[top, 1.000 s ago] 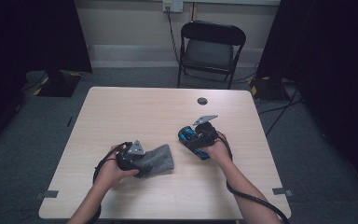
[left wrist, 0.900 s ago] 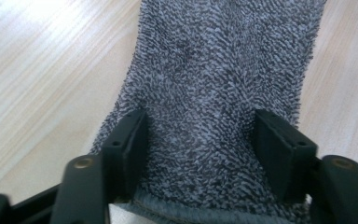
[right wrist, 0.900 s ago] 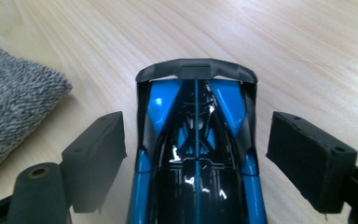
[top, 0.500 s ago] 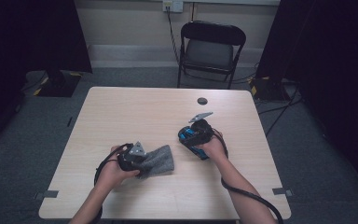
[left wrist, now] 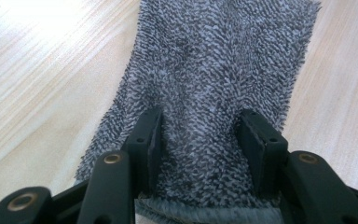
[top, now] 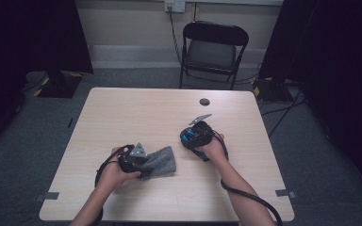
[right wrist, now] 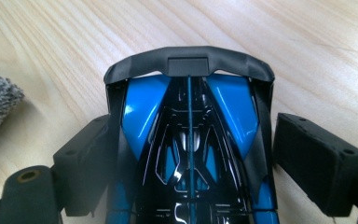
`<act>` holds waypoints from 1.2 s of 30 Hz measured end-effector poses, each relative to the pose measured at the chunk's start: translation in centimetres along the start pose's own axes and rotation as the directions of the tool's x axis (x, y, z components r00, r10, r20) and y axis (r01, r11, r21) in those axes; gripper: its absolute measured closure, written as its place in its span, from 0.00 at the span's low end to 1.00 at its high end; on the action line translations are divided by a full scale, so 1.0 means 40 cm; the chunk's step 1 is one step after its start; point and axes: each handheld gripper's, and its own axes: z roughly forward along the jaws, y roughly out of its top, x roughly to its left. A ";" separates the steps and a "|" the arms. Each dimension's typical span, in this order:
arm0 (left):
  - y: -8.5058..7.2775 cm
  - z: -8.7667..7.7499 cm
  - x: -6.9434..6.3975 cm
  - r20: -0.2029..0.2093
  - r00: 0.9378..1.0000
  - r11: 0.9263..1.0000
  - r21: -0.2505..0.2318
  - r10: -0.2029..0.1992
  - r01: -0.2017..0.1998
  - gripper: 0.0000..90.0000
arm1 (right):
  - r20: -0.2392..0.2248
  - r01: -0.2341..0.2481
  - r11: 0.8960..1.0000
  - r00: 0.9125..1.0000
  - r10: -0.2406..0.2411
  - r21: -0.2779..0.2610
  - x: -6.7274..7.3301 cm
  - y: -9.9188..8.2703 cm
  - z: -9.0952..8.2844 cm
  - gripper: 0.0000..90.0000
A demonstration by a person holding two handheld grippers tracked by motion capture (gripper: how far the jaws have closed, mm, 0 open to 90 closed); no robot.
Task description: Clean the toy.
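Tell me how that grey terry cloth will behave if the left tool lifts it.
The grey terry cloth probably droops limply: it bunches between the left tool. Likely light; its looped pile should resist slipping.

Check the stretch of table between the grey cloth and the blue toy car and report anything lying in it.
Nothing visible lies there. Bare table separates the grey cloth, gripped by the left gripper, from the blue toy car, which sits between the right gripper jaws.

Cloth: grey, speckled nap. Toy car: glossy blue and black, matte black rear wing. Counter: pale wood grain.
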 end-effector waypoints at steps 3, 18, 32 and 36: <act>0.000 0.000 -0.001 -0.002 1.000 1.000 0.000 0.000 0.000 0.59 | 0.005 0.001 1.000 1.000 -0.001 0.015 0.001 0.005 0.003 0.15; 0.000 0.000 -0.003 -0.007 1.000 1.000 0.001 -0.001 0.001 0.59 | 0.014 -0.002 1.000 1.000 0.002 -0.001 0.016 0.012 0.005 0.28; -0.001 -0.002 -0.001 -0.003 1.000 1.000 0.002 -0.011 0.011 0.61 | 0.032 -0.020 1.000 0.999 0.020 -0.004 0.020 0.008 0.002 0.28; -0.002 -0.002 0.000 0.001 1.000 1.000 -0.003 -0.015 0.015 0.61 | 0.028 -0.029 0.999 0.999 0.029 -0.015 0.018 0.006 -0.001 0.28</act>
